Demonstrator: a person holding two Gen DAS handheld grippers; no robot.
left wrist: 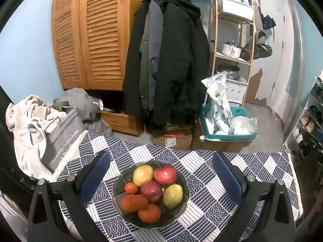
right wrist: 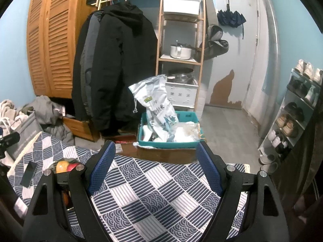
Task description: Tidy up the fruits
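Patterned cloth covers the table, where all visible fruits already sit gathered in the glass bowl, fitting either sorted or awaiting sorting, while left gripper and right gripper fingers spread, empty.

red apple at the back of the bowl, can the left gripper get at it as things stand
Probably yes. The left gripper is open, aimed over the bowl, and the red apple lies on top at the far side with nothing covering it, though other fruit crowds it.
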